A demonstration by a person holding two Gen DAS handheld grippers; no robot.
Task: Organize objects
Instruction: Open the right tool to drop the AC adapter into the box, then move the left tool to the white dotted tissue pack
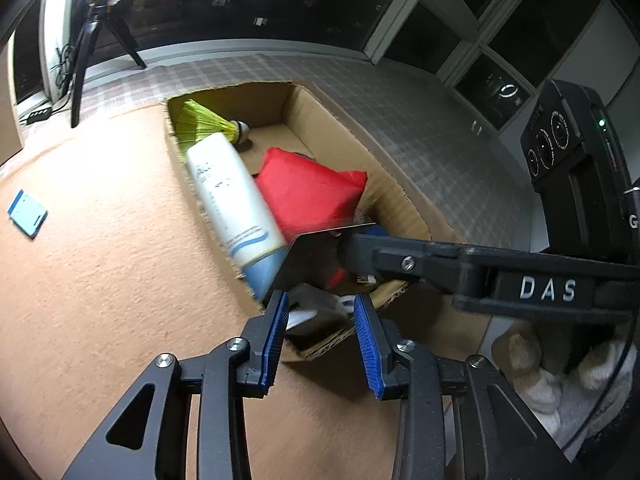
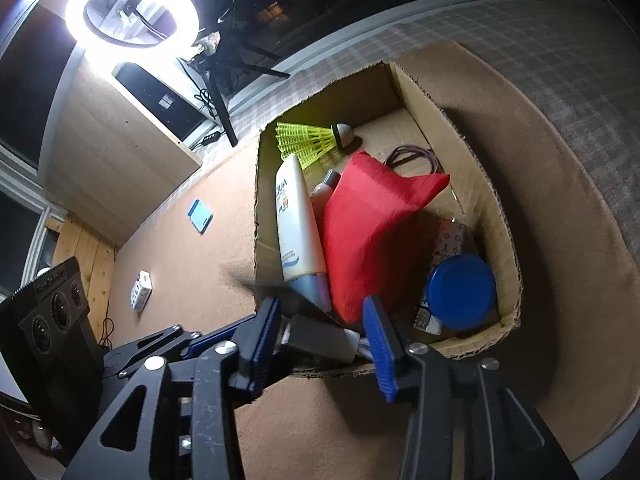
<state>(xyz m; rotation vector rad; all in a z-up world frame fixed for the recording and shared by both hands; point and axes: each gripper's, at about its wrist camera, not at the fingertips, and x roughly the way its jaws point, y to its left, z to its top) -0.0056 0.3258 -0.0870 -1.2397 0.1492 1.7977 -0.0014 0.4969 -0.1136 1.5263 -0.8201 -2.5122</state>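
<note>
both hand-held grippers hang over the near corner of the cardboard box (image 2: 424,96), which sits on a brown mat (image 1: 100,280). a grey block (image 2: 320,338) lies in that corner, between the blue pads of the right hand-held gripper (image 2: 326,330); whether the pads press on it i cannot tell. the left hand-held gripper (image 1: 320,340) stands apart, the same grey block (image 1: 316,312) just beyond its tips, untouched. farther in the box lie a white tube (image 2: 296,220), a red cloth bag (image 2: 368,232), a yellow shuttlecock (image 2: 308,140) and a blue lid (image 2: 460,292). a small blue card (image 1: 27,213) rests on the mat, well apart from the box.
</note>
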